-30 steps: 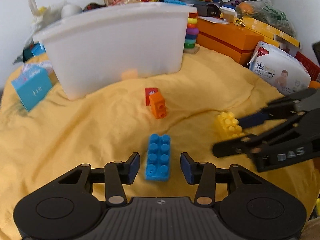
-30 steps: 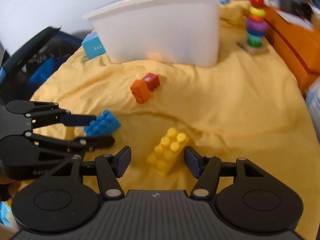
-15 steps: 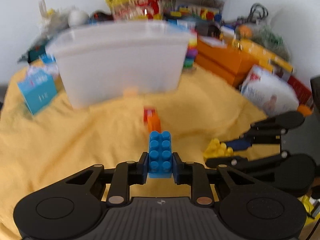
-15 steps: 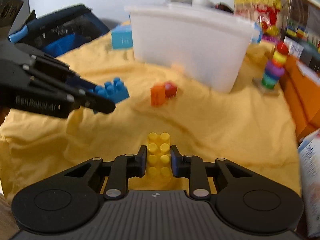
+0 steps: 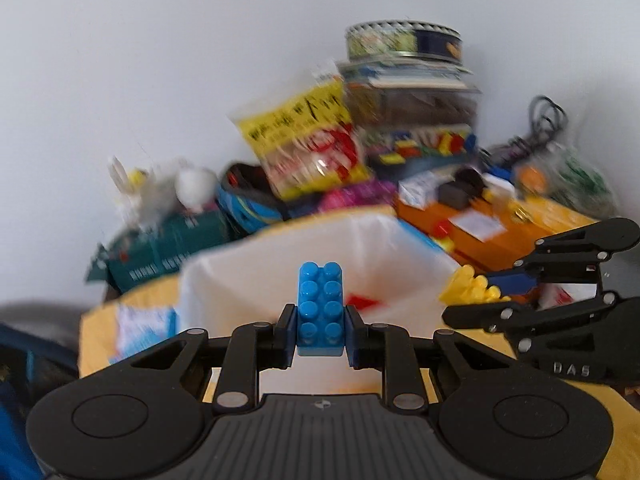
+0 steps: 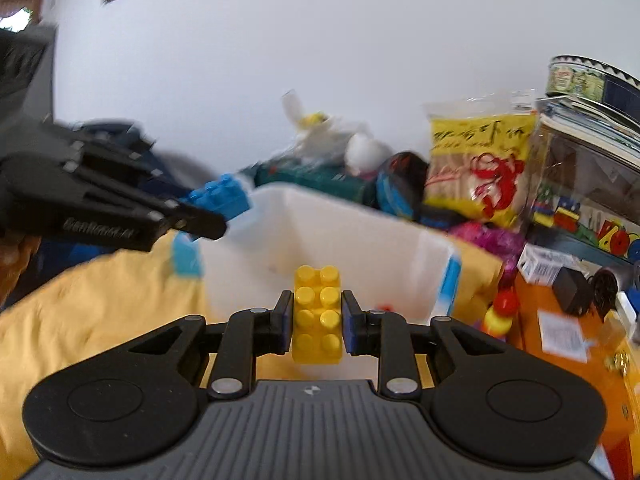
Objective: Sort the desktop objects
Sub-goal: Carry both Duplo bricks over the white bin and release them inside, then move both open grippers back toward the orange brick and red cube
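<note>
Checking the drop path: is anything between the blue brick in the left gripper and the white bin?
Nothing shows between them. In the left wrist view the blue brick, clamped in the left gripper, hangs over the white bin.

Raised letters "DAS" stood on the right gripper point(image 5: 486, 298) body; a blurred embossed word stood on the left gripper point(image 6: 208, 210) arm, unreadable; yellow snack bag point(image 6: 478, 168) carried characters, illegible

Yellow snack bag point(image 5: 304, 140), round tin point(image 5: 404, 42)

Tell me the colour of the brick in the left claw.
Blue brick, clearest in the left wrist view.
</note>
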Tool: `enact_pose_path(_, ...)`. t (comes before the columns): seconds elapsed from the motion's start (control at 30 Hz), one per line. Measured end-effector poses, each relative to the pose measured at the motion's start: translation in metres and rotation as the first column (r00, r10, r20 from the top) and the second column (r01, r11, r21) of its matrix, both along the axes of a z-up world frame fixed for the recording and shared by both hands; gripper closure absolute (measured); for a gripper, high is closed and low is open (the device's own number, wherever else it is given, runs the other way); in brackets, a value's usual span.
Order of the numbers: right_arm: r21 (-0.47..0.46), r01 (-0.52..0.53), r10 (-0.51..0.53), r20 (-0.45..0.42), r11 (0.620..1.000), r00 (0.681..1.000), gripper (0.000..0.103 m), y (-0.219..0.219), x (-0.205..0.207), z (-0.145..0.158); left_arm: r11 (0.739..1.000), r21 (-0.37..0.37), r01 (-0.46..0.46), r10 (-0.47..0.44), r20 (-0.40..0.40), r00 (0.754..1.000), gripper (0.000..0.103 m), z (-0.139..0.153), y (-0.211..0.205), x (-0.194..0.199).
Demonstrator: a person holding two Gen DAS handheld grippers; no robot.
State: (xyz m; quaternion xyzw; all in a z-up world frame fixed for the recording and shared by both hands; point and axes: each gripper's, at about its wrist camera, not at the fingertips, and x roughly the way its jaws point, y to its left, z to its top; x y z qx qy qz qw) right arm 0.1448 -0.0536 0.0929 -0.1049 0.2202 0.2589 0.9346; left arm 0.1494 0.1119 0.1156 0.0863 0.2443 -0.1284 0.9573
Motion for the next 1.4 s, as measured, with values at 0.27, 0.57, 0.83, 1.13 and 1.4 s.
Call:
enact_pose_path(0.27, 0.087, 0.122, -0.114, -0.088, 0.989, 0.99, 0.076, 0.006, 0.076, 0.003, 0.989, 0.117, -0.094, 0.094, 0.006, 0.996, 0.076, -0.005, -0.008, 0.068)
enact_pose_path(0.57, 0.045, 0.117, -0.112, -0.11, 0.992, 0.988, 0.063, 0.013, 0.077, -0.023, 0.983, 0.121, -0.14, 0.147, -0.052, 0.988, 0.047, -0.027, -0.006, 0.074)
enact_pose_path(0.83, 0.097, 0.077, -0.076, -0.021, 0.992, 0.997, 0.038, -0.021, 0.027, -0.014, 0.998, -0.004, -0.058, 0.058, 0.029, 0.998, 0.031, -0.013, -0.013, -0.009)
enact_pose_path(1.13, 0.015, 0.07, -0.067, -0.124, 0.997, 0.99, 0.035, -0.036, -0.028, -0.083, 0.996, -0.068, -0.056, 0.046, -0.14, 0.989, 0.027, -0.09, -0.03, -0.061)
enact_pose_path(1.4, 0.016, 0.134, -0.126, -0.254, 0.991, 0.959, 0.035, -0.05, -0.043, -0.113, 0.995, -0.04, -0.095, 0.075, -0.35, 0.934, 0.027, -0.131, -0.046, -0.046)
